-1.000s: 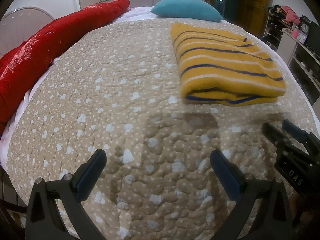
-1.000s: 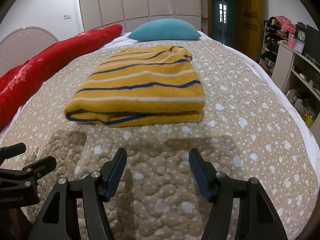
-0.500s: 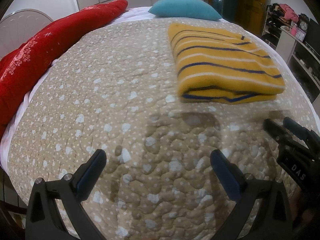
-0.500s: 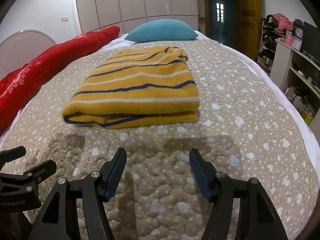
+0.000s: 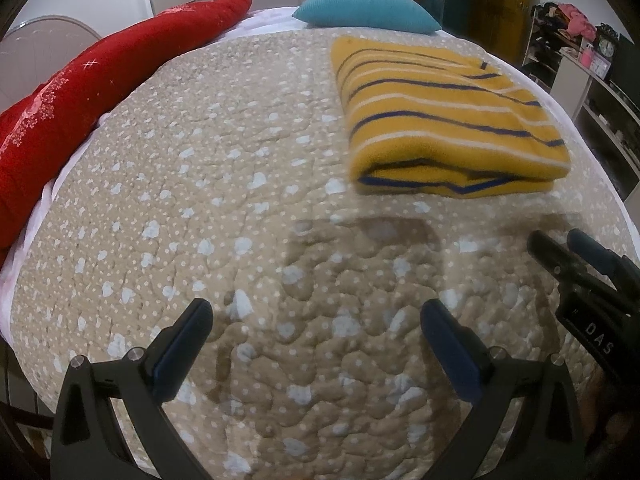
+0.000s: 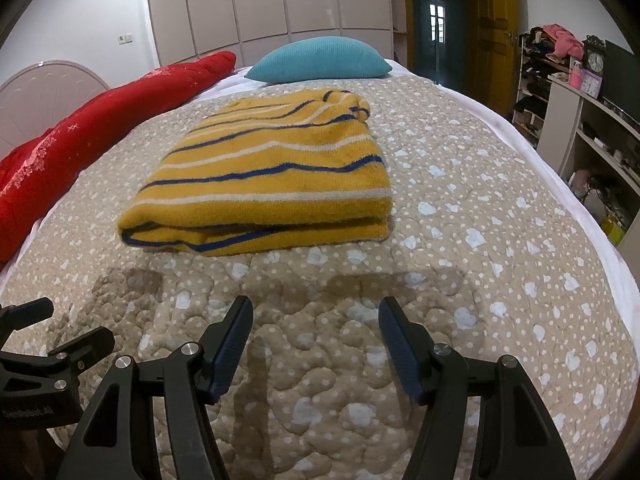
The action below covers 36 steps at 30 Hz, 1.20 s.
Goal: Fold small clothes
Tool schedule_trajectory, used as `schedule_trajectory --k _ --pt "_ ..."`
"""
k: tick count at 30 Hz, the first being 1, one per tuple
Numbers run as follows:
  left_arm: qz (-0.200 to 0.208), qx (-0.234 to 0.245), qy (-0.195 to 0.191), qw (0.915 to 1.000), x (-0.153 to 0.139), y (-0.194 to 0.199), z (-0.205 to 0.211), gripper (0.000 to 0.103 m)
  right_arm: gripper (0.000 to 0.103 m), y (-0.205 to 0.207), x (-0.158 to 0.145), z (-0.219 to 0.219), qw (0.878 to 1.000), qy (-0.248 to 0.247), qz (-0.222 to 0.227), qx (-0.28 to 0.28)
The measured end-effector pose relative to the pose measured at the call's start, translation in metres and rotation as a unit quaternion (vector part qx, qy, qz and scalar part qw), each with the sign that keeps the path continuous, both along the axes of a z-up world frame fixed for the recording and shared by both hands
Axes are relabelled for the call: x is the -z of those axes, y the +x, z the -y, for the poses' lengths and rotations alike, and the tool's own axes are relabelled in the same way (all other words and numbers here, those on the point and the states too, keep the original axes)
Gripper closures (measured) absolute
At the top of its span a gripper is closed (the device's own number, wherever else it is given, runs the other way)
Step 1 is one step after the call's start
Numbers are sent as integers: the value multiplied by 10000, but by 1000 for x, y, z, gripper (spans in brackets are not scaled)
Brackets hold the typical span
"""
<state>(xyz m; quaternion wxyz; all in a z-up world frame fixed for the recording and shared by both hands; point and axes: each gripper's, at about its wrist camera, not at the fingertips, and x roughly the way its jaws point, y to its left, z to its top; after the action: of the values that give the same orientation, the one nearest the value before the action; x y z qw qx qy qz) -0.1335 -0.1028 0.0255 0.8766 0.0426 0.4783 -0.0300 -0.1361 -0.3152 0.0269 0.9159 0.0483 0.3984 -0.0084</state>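
A yellow sweater (image 6: 264, 176) with blue and white stripes lies folded into a flat rectangle on the beige quilted bed (image 6: 460, 240); the left wrist view shows the sweater (image 5: 444, 120) at upper right. My right gripper (image 6: 316, 312) hovers over the quilt just in front of the sweater's near edge, jaws open and empty. Off to the left of the sweater, my left gripper (image 5: 316, 312) hangs above bare quilt, open wide with nothing in it. Each gripper shows at the edge of the other's view.
A long red bolster (image 5: 92, 92) runs along the bed's left side. A teal pillow (image 6: 320, 60) lies at the head. Shelves with clutter (image 6: 592, 128) and a yellow door (image 6: 492, 32) stand to the right, wardrobes (image 6: 260, 4) behind.
Both views have shifted only slightly; the sweater and both grippers stay as they were.
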Motion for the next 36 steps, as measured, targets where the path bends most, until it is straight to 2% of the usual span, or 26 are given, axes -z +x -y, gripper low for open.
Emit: schedule_trajectory --k 19,36 --pt "-156 -15 -51 9999 14 3 -6 0 31 0 4 0 10000 -55 -6 -10" --pt "-25 -3 88 10000 16 -2 0 0 26 1 11 -1 9999 -153 -12 -44"
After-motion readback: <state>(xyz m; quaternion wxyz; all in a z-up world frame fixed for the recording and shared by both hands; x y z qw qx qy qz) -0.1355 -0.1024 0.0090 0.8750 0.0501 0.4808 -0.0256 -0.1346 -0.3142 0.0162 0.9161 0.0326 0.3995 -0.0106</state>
